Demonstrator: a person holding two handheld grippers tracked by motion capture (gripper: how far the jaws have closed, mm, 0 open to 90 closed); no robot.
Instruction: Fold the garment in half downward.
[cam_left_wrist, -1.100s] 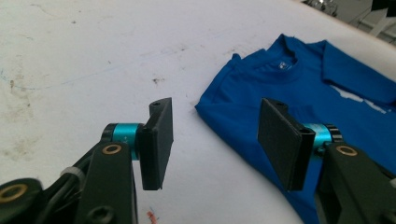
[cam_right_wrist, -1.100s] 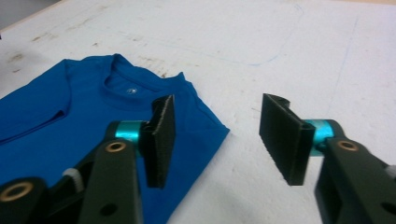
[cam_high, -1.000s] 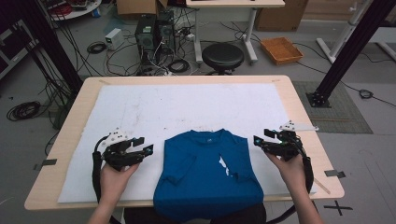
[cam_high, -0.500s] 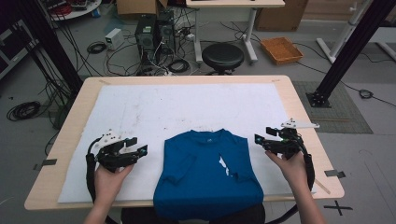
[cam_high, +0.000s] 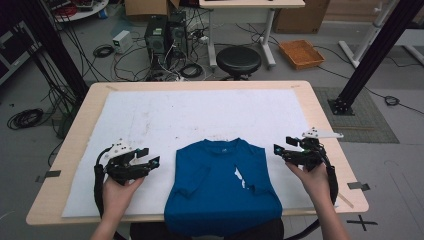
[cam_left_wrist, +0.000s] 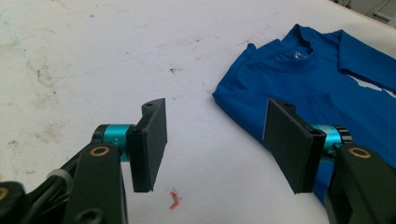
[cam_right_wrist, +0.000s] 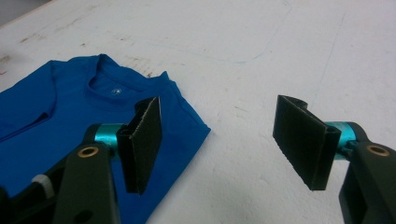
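A blue T-shirt (cam_high: 220, 190) lies on the white mat (cam_high: 200, 115) at the table's front middle, sleeves folded in, collar away from me, hem hanging over the front edge. My left gripper (cam_high: 154, 162) rests just left of it, pointing at its left side. Its jaws have just been opening and now stand open with nothing between them (cam_left_wrist: 217, 130); the T-shirt (cam_left_wrist: 317, 84) lies beyond its right jaw. My right gripper (cam_high: 277, 149) sits just right of the shirt, jaws also just opened wide and empty (cam_right_wrist: 222, 135), with the T-shirt (cam_right_wrist: 60, 112) behind its left jaw.
The wooden table (cam_high: 320, 115) borders the mat on all sides. A small red scrap (cam_left_wrist: 173, 201) lies on the mat under the left gripper. Beyond the table stand a black stool (cam_high: 238, 59), computer towers (cam_high: 162, 35), floor cables and an orange tray (cam_high: 301, 52).
Both hands keep their places beside the shirt. The jaws of both grippers stand a little wider than before. The shirt has not moved.
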